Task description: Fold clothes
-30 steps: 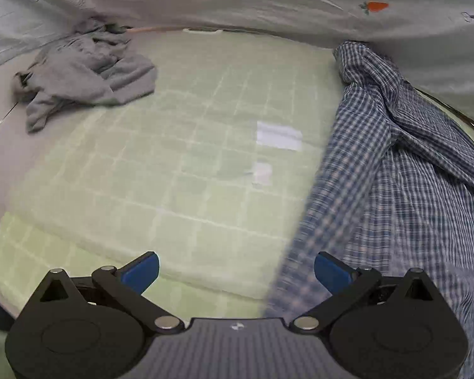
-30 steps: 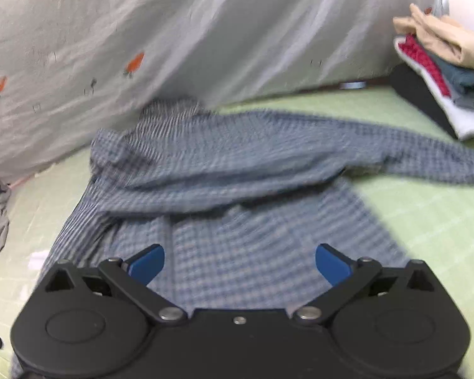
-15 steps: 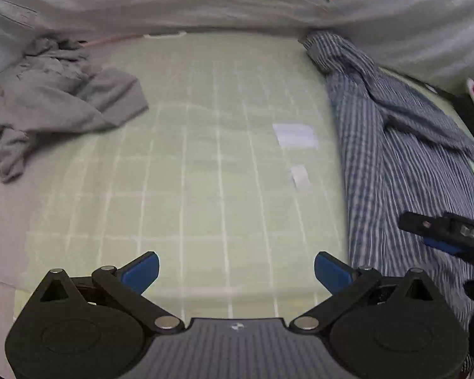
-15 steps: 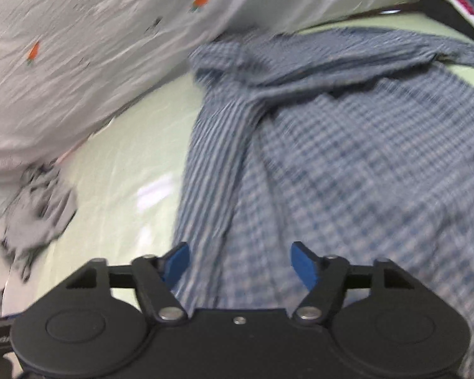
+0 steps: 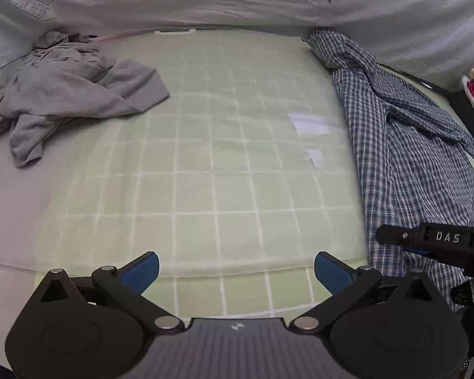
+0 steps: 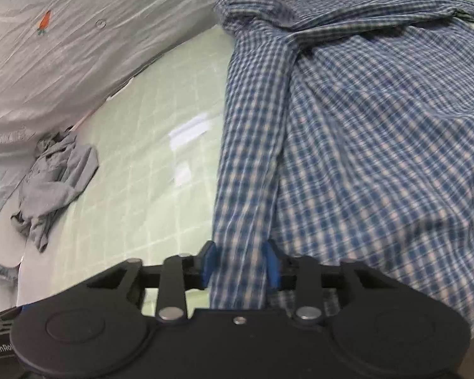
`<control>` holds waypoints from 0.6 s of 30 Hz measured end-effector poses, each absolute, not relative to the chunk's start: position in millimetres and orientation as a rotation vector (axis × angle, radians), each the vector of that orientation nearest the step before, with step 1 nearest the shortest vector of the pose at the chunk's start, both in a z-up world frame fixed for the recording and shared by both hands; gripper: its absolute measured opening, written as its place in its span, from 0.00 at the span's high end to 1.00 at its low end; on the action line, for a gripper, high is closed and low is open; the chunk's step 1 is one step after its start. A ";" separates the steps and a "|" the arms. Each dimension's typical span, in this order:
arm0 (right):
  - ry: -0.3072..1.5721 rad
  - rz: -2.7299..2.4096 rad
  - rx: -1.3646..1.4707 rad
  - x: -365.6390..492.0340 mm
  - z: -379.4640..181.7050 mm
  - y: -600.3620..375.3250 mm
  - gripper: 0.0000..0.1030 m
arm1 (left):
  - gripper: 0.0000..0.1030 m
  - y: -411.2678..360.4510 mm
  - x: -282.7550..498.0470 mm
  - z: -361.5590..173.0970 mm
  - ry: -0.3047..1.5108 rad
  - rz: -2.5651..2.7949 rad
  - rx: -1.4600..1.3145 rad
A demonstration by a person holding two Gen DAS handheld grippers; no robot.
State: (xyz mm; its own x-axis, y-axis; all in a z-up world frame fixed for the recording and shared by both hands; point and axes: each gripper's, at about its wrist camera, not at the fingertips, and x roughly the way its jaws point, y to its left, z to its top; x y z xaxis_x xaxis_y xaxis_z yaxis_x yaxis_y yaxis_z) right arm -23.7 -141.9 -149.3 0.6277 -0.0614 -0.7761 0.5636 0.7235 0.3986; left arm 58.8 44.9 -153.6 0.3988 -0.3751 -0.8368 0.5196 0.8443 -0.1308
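A green checked mat (image 5: 205, 173) covers the surface, and everything is placed from it. The checked shirt (image 6: 379, 126) lies spread but rumpled along the mat's right side, collar toward the far edge; a crumpled grey garment (image 5: 72, 94) sits at the far left corner. The right gripper (image 6: 240, 267) has its jaws narrowed around the shirt's left edge at the mat's near side. The left gripper (image 5: 236, 267) hangs wide apart, holding nothing, over bare mat. This looks like gripping an edge; next likely needs a second hold
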 end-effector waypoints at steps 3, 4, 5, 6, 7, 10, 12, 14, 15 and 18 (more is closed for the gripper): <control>0.826 -0.376 0.675 -22.9 -146.7 -141.9 0.95 | 0.00 52.3 58.2 -151.9 1.007 -0.561 0.150; 0.827 -0.371 0.673 -22.6 -145.9 -141.9 0.96 | 0.00 54.4 57.9 -151.2 1.005 -0.557 0.145; 0.828 -0.366 0.671 -22.3 -145.0 -141.8 0.97 | 0.00 55.6 57.3 -150.4 1.002 -0.551 0.135; 0.829 -0.361 0.669 -22.0 -144.2 -141.8 0.97 | 0.00 56.6 56.7 -149.8 0.999 -0.545 0.127; 0.829 -0.356 0.667 -21.7 -143.3 -141.8 0.97 | 0.00 56.6 55.8 -149.5 0.999 -0.540 0.121; 0.826 -0.336 0.660 -24.3 -139.7 -146.4 0.97 | 0.00 51.8 52.4 -149.7 0.998 -0.532 0.107; 0.821 -0.322 0.656 -27.5 -136.9 -151.3 0.97 | 0.00 44.6 49.3 -149.8 0.996 -0.538 0.108; 0.815 -0.307 0.651 -30.6 -134.1 -156.2 0.97 | 0.00 34.5 45.2 -149.7 0.995 -0.544 0.112; 0.813 -0.300 0.649 -32.1 -132.7 -158.7 0.97 | 0.00 28.5 42.8 -149.5 0.995 -0.547 0.115; 0.800 -0.275 0.621 -38.1 -124.4 -167.7 0.97 | 0.00 6.0 34.1 -147.8 0.991 -0.560 0.124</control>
